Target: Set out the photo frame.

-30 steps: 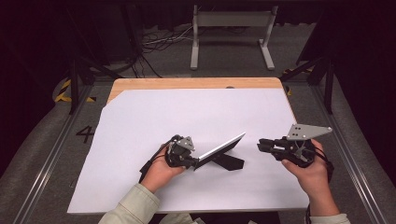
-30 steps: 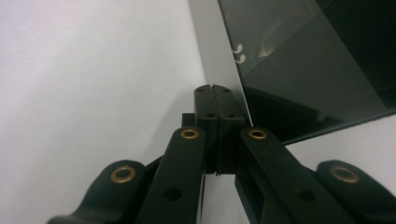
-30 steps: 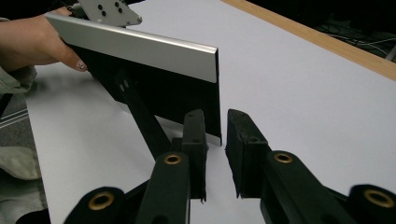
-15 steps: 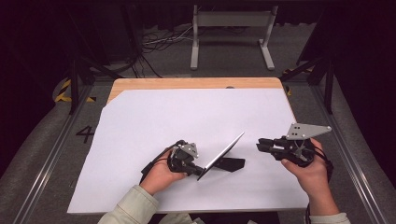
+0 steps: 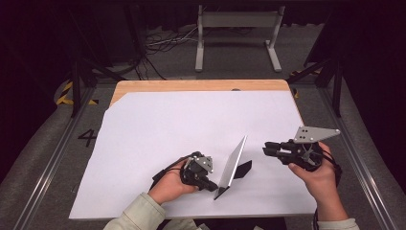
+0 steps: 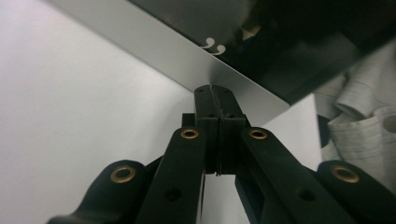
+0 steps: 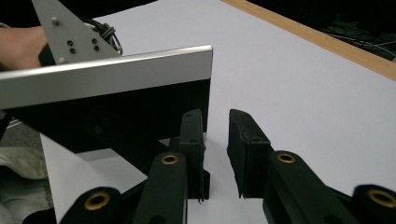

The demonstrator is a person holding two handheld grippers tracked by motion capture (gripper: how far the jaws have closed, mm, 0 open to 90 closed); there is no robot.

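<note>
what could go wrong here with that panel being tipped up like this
The left gripper pinches only the rim of the thin silver-edged black panel, near one corner, so it may slip or twist out. The panel stands steeply on the white table cover and could topple. The right gripper, open and close by, could bump it.

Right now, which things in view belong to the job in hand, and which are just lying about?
In the job:
- silver-framed panel, tilted up on its black stand
- left hand-held gripper, shut on the panel's edge
- right hand-held gripper, open beside it

Lying about:
- white sheet
- wooden table
- metal frame behind
- floor cables
</note>
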